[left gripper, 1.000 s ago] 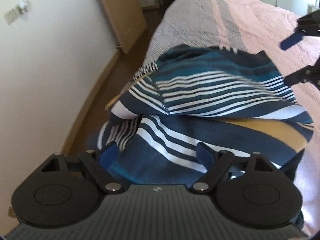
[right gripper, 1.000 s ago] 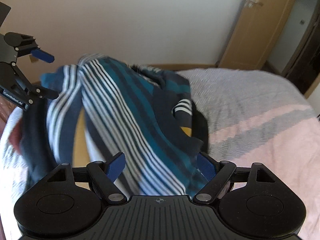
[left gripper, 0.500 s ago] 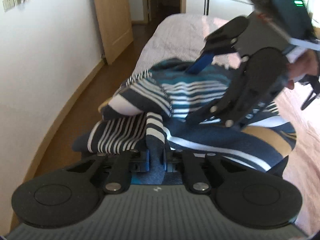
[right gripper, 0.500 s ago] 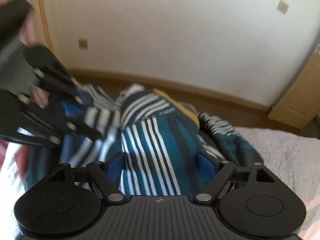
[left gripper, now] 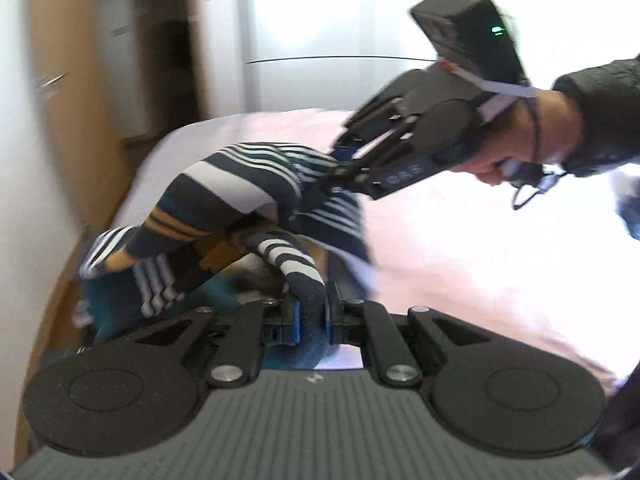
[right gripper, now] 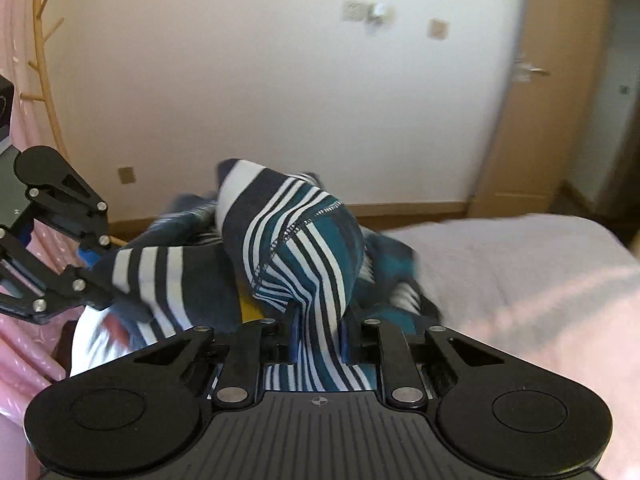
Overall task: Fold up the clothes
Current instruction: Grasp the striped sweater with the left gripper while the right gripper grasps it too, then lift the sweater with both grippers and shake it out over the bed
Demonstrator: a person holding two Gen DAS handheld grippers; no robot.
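Left gripper [left gripper: 311,316] pinching a navy-and-white fold of the striped garment [left gripper: 248,184], fabric bunched between the blue pads. Right gripper [right gripper: 318,338] clamping a teal-striped fold of it too, pads pressed on cloth. Garment hanging bunched between the two, above the pink bedspread [left gripper: 460,248] near the bed edge by the white wall [right gripper: 280,80]. Left view motion-blurred.

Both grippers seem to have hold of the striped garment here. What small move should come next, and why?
Probably lift and draw the two apart to spread it. The left hand-held gripper and right hand-held gripper are each clamped on the striped garment, which is bunched in a heap on the pink bed.
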